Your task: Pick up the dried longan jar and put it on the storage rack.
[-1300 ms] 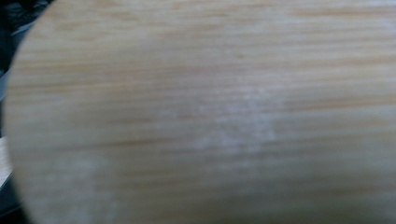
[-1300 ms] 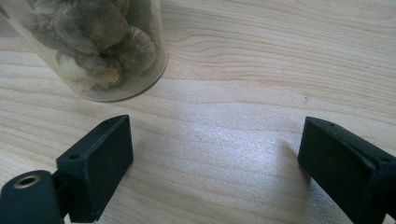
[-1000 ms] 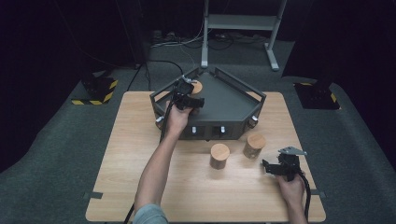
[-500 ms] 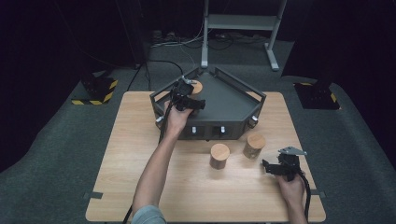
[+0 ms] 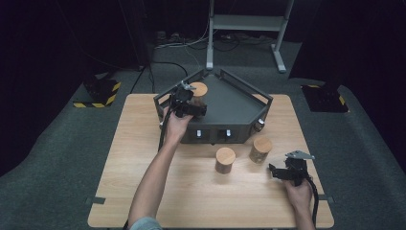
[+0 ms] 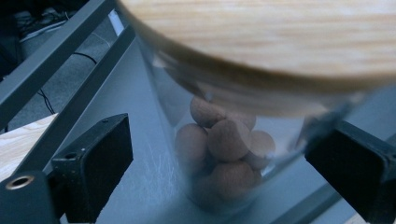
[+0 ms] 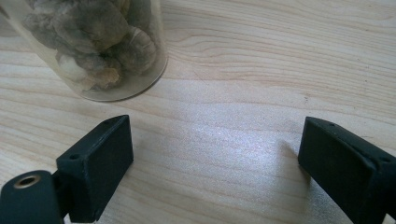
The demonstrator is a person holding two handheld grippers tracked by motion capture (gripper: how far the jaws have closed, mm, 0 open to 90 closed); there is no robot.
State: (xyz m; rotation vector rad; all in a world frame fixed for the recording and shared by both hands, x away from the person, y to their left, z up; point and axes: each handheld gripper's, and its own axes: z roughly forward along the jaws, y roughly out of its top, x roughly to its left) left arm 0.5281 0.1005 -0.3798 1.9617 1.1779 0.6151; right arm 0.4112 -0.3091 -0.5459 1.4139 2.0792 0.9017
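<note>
The left gripper [image 5: 191,102] has just been opening its jaws; the jar [image 6: 224,154] stands between them, released, on the dark tray [image 5: 230,103]. The right gripper [image 5: 282,171] rests with its jaws apart on the table [image 5: 143,143], holding nothing.

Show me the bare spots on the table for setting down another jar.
Bare wood lies on the table's left side, beside the forearm, and along the near edge between the arms. It is crowded before the tray, where two jars stand close by the right tongs.
</note>
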